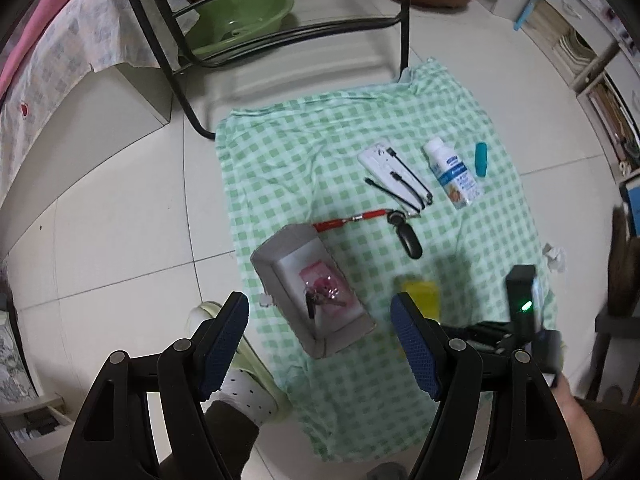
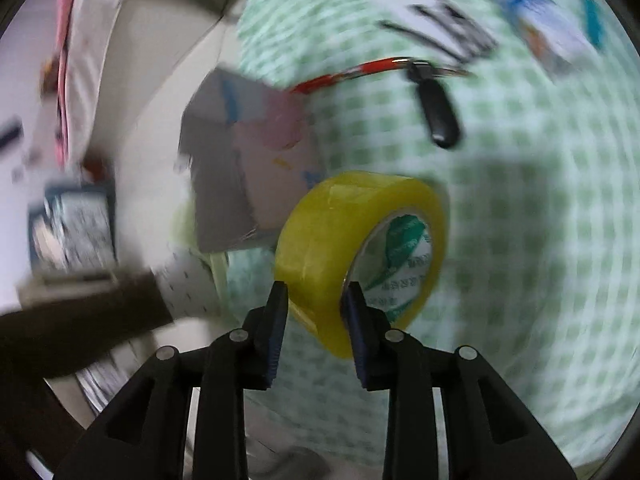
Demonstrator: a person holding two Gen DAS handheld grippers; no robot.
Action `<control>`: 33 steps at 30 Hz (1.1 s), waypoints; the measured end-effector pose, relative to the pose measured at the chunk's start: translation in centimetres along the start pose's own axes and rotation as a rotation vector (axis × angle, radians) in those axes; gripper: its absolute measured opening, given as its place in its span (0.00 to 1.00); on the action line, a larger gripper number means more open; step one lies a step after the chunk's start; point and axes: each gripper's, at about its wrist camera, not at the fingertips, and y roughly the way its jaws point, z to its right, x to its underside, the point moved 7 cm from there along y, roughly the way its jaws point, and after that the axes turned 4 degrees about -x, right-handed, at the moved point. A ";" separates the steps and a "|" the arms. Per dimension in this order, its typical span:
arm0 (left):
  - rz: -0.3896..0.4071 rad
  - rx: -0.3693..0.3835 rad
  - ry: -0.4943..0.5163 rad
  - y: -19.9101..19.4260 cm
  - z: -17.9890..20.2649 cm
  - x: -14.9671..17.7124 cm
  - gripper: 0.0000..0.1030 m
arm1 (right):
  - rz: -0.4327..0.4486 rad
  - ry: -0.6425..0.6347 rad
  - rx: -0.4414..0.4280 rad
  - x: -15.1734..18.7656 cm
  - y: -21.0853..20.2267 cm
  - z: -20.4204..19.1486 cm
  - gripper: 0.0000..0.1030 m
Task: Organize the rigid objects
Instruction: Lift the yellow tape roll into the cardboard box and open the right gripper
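Note:
My right gripper is shut on a yellow tape roll, one pad on its outer face and one inside the core, lifted over the green checked cloth. The left wrist view shows that roll as a yellow blur beside the right gripper's body. My left gripper hangs open above a grey cardboard box with keys on a pink pouch inside. On the cloth lie a red lanyard with a black fob, a white power bank with black cables, a white bottle and a teal stick.
A black metal chair frame stands at the cloth's far edge with a green basin behind it. A bed with pink cover is at the left. A person's socked foot in a slipper rests at the cloth's near left edge.

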 end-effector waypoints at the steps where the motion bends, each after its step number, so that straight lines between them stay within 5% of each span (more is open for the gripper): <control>1: -0.003 0.000 0.000 0.0 0.1 -0.2 0.70 | 0.030 0.032 -0.007 -0.3 -0.2 0.3 0.31; 5: -0.019 0.009 -0.015 0.4 0.0 -0.5 0.70 | 0.090 0.083 -0.017 -1.8 0.0 0.0 0.32; 9: -0.055 0.026 -0.036 1.3 -0.5 -0.3 0.70 | 0.140 0.115 0.025 -2.3 0.7 0.2 0.52; 12: -0.073 0.030 -0.049 1.8 -0.8 -0.4 0.70 | 0.135 0.153 -0.022 -2.2 1.7 0.7 0.53; 13: -0.077 0.030 -0.050 1.9 -0.9 -0.5 0.70 | 0.125 0.154 -0.036 -2.1 2.1 0.6 0.51; 15: -0.078 0.028 -0.049 2.0 -0.9 -0.7 0.70 | 0.113 0.137 -0.104 -2.1 2.9 -0.6 0.25; 20: -0.093 0.029 -0.052 2.4 -0.4 -0.7 0.70 | 0.141 0.069 -0.032 -2.3 1.9 -2.0 0.24; 24: -0.119 0.082 -0.076 2.8 0.2 -0.9 0.70 | 0.211 0.128 -0.164 -2.1 -1.4 -2.4 0.23; 30: -0.165 0.242 -0.097 3.8 1.8 -1.1 0.70 | 0.310 0.005 -0.270 -2.2 -6.9 -8.1 0.21; 33: -0.164 0.261 -0.132 4.0 1.3 -1.3 0.72 | 0.347 -0.044 -0.281 -1.7 -8.6 -10.5 0.22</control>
